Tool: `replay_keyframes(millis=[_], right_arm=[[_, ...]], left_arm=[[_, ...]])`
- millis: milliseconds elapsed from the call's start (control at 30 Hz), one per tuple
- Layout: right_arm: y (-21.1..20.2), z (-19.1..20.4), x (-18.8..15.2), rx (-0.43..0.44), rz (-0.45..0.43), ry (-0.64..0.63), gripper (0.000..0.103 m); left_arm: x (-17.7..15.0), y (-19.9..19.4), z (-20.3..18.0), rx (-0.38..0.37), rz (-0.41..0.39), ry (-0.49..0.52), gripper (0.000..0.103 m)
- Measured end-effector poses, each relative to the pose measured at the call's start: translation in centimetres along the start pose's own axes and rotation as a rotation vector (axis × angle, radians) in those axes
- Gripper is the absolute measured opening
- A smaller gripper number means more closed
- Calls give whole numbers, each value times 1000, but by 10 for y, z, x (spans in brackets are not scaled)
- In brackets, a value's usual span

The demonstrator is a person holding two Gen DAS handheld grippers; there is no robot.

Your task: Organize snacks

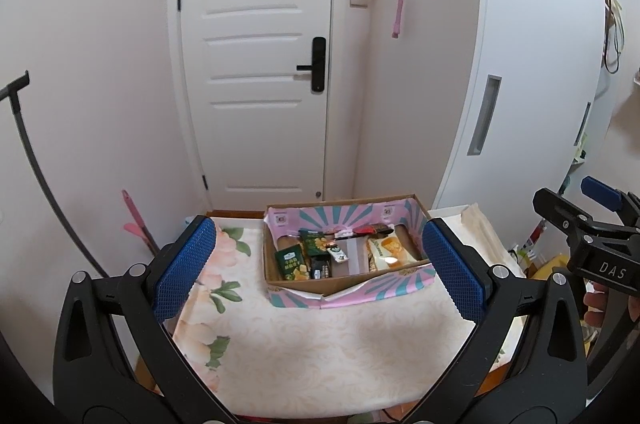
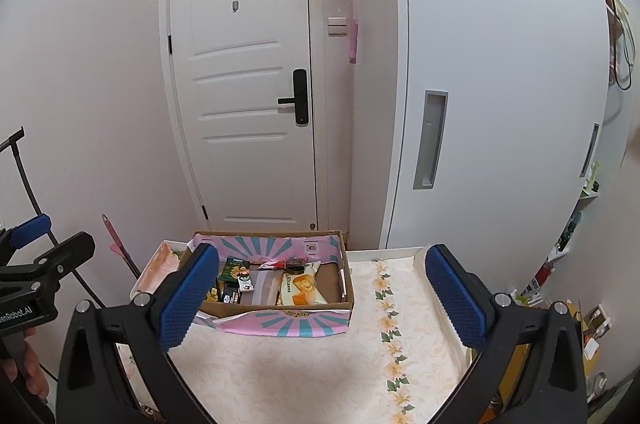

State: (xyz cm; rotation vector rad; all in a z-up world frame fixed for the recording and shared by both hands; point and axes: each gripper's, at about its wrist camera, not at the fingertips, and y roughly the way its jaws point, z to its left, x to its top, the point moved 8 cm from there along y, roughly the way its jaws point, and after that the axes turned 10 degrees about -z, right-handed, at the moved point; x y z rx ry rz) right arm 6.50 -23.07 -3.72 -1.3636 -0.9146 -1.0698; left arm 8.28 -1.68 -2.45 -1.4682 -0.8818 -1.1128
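A cardboard box point(image 1: 416, 209) point(image 2: 348, 300) with pink and teal flaps sits at the far side of the cloth-covered table. Inside lie green snack packets point(image 1: 294, 264) point(image 2: 234, 270), a small dark packet point(image 1: 322, 268), a yellow and white bag point(image 1: 390, 252) point(image 2: 300, 288) and a red-wrapped piece point(image 1: 360, 232). My left gripper point(image 1: 320, 268) hovers open in front of the box with nothing between its blue pads. My right gripper point(image 2: 324, 298) is open too and holds nothing, with the box behind its left finger. The right gripper also shows at the right edge of the left wrist view.
A floral tablecloth point(image 1: 320, 344) point(image 2: 320, 364) covers the table. A white door point(image 1: 256, 63) and a cabinet point(image 2: 500, 103) stand behind. A pink mop handle point(image 1: 138, 220) leans at the left wall. Cluttered shelves point(image 2: 572, 264) are at the right.
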Motion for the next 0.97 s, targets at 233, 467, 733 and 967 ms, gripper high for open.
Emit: replay_keyframes(millis=[233,467,733,967], right_arm=[[-1,4,0,9,-3,-6,103],[-1,5,0,12,-2,-8,103],[-1,5,-1,17,-1,-7,103],[4,6,-4,17,6,-10,103]], left_arm=[[-1,-4,1,13,-4,-3,103],[0,-9,2,51,-30,19,103],[6,-14,3,99,-68,40,103],[6,-3,0,101,-61,47,103]])
